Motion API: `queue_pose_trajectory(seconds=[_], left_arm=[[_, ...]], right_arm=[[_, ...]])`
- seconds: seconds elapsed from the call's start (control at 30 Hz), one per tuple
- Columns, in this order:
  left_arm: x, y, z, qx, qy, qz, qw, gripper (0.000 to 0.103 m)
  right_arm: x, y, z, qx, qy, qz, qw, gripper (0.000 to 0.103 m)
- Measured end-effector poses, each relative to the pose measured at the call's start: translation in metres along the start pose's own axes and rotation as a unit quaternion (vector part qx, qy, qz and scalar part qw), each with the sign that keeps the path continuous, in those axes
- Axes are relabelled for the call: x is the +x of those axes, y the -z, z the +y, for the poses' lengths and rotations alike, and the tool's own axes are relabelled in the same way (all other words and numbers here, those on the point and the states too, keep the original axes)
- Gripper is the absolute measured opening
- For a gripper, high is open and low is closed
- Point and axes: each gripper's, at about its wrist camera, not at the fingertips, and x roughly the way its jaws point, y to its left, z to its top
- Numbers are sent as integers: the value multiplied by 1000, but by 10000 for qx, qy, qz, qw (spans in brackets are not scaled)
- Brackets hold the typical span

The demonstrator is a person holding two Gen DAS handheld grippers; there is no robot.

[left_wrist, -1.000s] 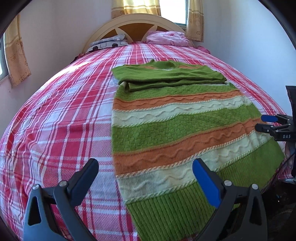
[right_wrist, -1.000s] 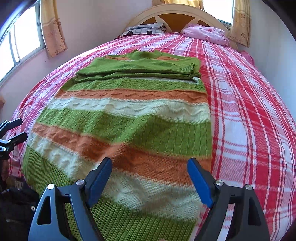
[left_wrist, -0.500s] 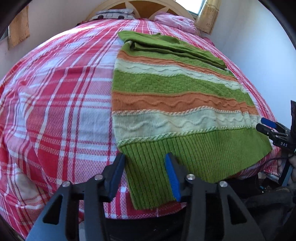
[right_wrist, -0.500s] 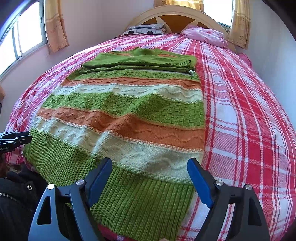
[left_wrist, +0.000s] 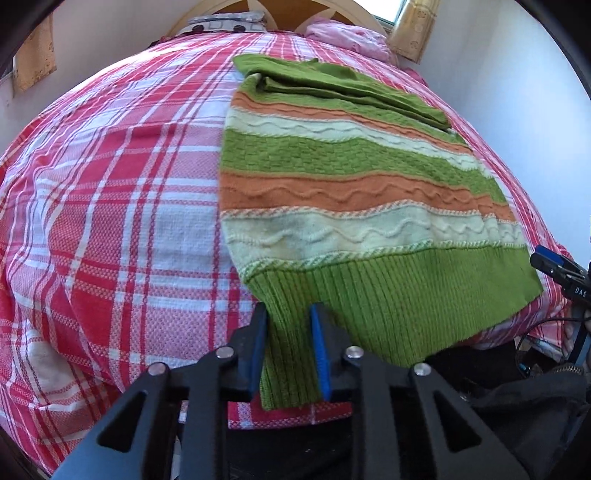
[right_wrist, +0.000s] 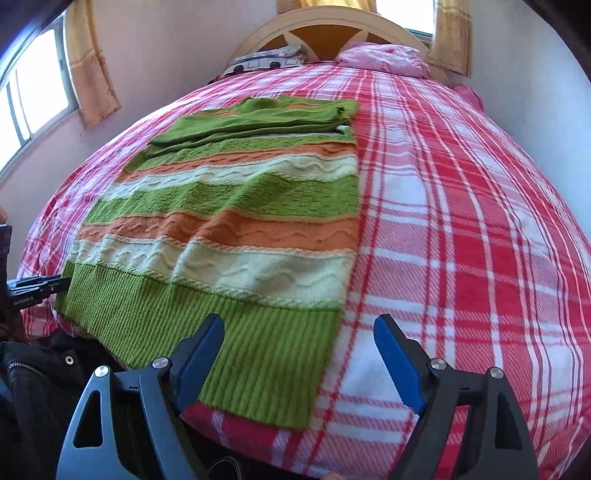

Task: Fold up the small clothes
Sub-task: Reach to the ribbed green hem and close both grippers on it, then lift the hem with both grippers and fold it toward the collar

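Observation:
A striped knitted sweater (left_wrist: 351, 177) in green, orange and cream lies flat on the bed, its sleeves folded across the far end. Its green ribbed hem (left_wrist: 388, 291) hangs over the near edge. My left gripper (left_wrist: 288, 347) is shut on the hem's left corner, which bunches between the blue pads. The sweater also shows in the right wrist view (right_wrist: 240, 221). My right gripper (right_wrist: 299, 350) is open just before the hem's right corner (right_wrist: 295, 369), with the corner lying between the two fingers. The right gripper's tip shows at the right edge of the left wrist view (left_wrist: 554, 264).
The bed is covered by a red and white plaid sheet (right_wrist: 461, 221). Pillows (right_wrist: 380, 59) and a curved headboard (right_wrist: 332, 26) stand at the far end. Walls and curtained windows (right_wrist: 33, 92) close in on both sides. Dark clothing (right_wrist: 29, 376) lies below the bed's near edge.
My left gripper has dropped to the near edge and closed on the hem's left corner. My right gripper has come down toward the hem's right corner and stayed open.

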Motion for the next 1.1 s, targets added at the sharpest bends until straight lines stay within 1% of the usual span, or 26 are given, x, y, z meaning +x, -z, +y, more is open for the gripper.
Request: queue_pose_trajectory(seconds=[0.03, 0.07, 0.1, 0.13, 0.17, 0.2, 0.27, 0.33, 0.37, 0.4, 0.43, 0.47, 0.5, 0.53, 0.57, 0.67, 0.7, 0.77, 0.87, 0.93, 1.0, 1.1], left_arm=[[0, 0, 0, -10, 5, 4, 10000, 23], [0, 0, 1, -20, 20, -2, 10000, 23], [0, 0, 1, -23, 24, -1, 10000, 23], [0, 0, 2, -36, 18, 0, 10000, 23], [0, 0, 2, -46, 20, -5, 10000, 23], [1, 0, 1, -39, 15, -14, 10000, 23], [1, 1, 1, -42, 2, -31, 10000, 24], [2, 1, 2, -58, 39, -63, 10000, 30], [3, 0, 3, -75, 84, -83, 9999, 30], [3, 0, 3, -93, 154, -110, 9998, 30], [3, 0, 4, -111, 247, -125, 9996, 32], [2, 0, 6, -143, 304, -119, 9994, 32], [2, 0, 7, -151, 360, -109, 9992, 31], [1, 0, 7, -125, 361, -99, 9992, 20], [0, 1, 7, -101, 325, -92, 9994, 13], [-4, -1, 7, -108, 306, -123, 9994, 10], [-6, -1, 6, -65, 305, -145, 9994, 10], [-14, -4, 4, -6, 288, -234, 9993, 10], [-31, -12, 3, 42, 403, -531, 9978, 9], [-32, -15, 5, 26, 490, -632, 9968, 9], [-30, -15, 11, -101, 611, -611, 9962, 9], [-31, -18, 22, -349, 902, -680, 9930, 9]], right_arm=[[-2, 2, -3, 62, -7, 10, 10000, 83], [-3, 5, -6, 103, -20, 24, 9999, 79], [-4, 7, -7, 128, -30, 52, 9999, 72], [-3, 8, -7, 142, -53, 90, 9998, 68], [-2, 10, -7, 148, -100, 130, 9998, 62], [0, 12, -7, 165, -182, 174, 9995, 61], [1, 13, -2, 87, -163, 148, 9997, 61], [1, 14, 0, 81, -203, 147, 9997, 58], [1, 14, 1, 103, -281, 154, 9994, 50], [1, 15, 2, 98, -356, 176, 9992, 44], [1, 15, 4, 69, -358, 185, 9992, 42], [1, 16, 6, -5, -322, 195, 9993, 35], [1, 17, 7, -85, -287, 206, 9993, 24], [0, 19, 5, -104, -295, 216, 9993, 20], [-2, 20, 3, -68, -364, 225, 9991, 16], [-5, 25, -6, 93, -639, 178, 9978, 10], [-7, 26, -8, 137, -714, 132, 9973, 5], [-15, 25, -9, 209, -910, -108, 9956, 5], [-25, 22, -11, 304, -1132, -447, 9921, 4], [-21, 23, -15, 414, -1143, -452, 9916, 4], [-17, 23, -22, 616, -1234, -421, 9895, 4], [-25, 17, -33, 923, -1563, -669, 9811, 4]])
